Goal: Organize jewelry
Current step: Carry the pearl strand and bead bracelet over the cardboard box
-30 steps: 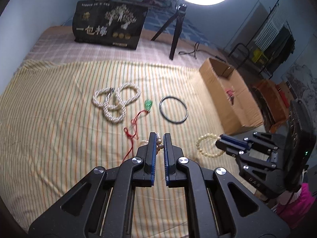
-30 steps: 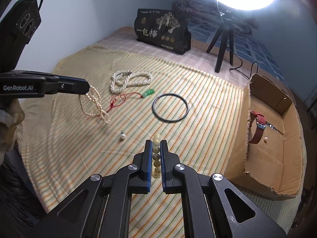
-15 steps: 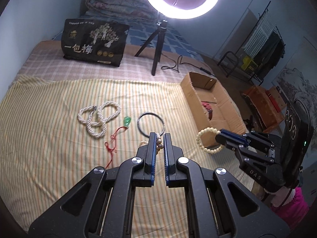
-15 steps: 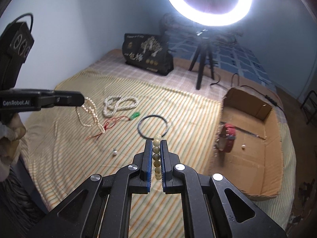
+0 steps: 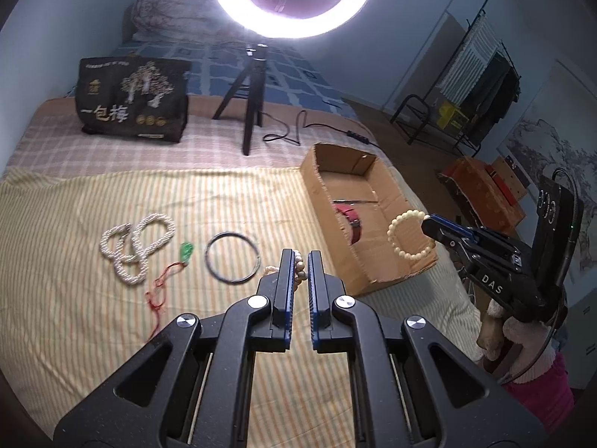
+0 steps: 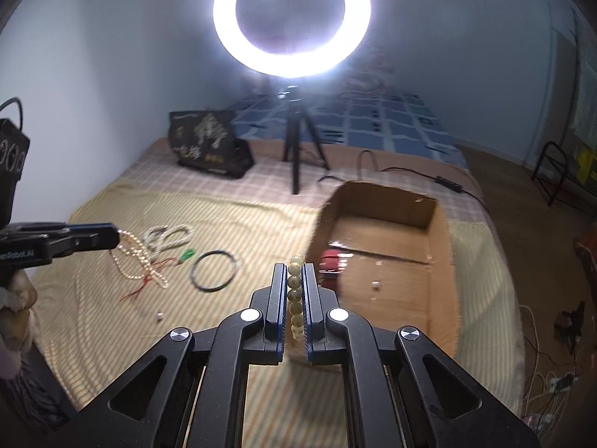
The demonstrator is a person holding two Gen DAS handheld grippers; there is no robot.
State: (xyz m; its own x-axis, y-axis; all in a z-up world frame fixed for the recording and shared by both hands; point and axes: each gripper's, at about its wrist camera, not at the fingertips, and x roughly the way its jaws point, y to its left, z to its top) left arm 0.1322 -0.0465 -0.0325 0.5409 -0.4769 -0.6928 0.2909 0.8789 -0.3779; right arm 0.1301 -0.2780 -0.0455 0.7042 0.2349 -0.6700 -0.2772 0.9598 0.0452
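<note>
Carrying two bead pieces to the cardboard box (image 5: 377,276); best done by bringing each over the open top, well inside the rim, before letting go, and lowering so the beads do not bounce out. One at a time would seem safer, since the two tools converge on the same opening.

Left of the box on the striped bedspread (image 5: 74,298): white pearl rope (image 5: 134,246) farthest out, then green pendant on red cord (image 5: 186,252), then black bangle (image 5: 231,257) nearest the box. Inside the box, a red watch (image 5: 352,220) against the near wall, plus a small pale bead (image 6: 376,284) on its floor. Another loose bead (image 6: 159,315) on the bedspread, left of the box.

Left tool (image 5: 298,261): clamped nearly fully, pinching a thin strand of small pale beads (image 6: 141,257) that hangs looped from the tips, left of the box and above the bedspread.

Right tool (image 6: 296,272): also pressed almost together, gripping a cream bead bracelet (image 5: 410,233) edge-on between the pads; ring dangling at the box's near right corner, roughly over its rim, not yet clearly inside.
</note>
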